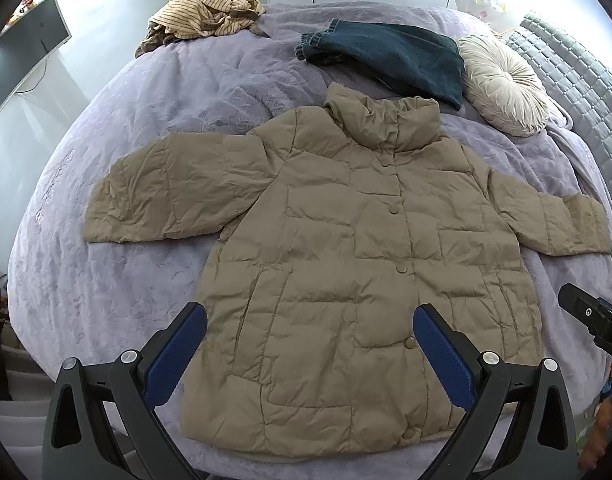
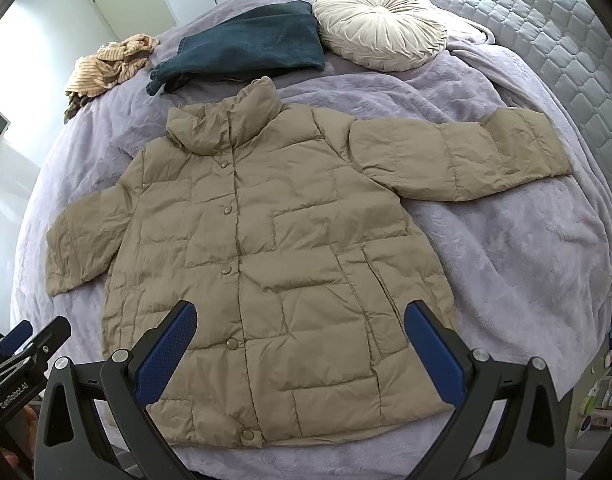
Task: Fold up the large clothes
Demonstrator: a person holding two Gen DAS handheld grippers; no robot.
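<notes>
Left tongs (image 1: 310, 326) spread wide, holding nothing, above the near hem; khaki puffer jacket (image 1: 346, 248) flat on the lavender bed (image 1: 106, 280), sleeves out, bare blanket beside both cuffs; right tongs (image 2: 300, 322) likewise spread; folded jeans (image 2: 250, 48) beyond the collar.

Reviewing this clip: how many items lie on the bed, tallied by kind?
Puffer jackets: 1, the tan jacket spread flat, buttons up
Folded dark garments: 1, the teal garment
Crumpled garments: 1, the striped heap
Cushions: 1, the round cream cushion
Total: 4 on the lilac blanket
</notes>
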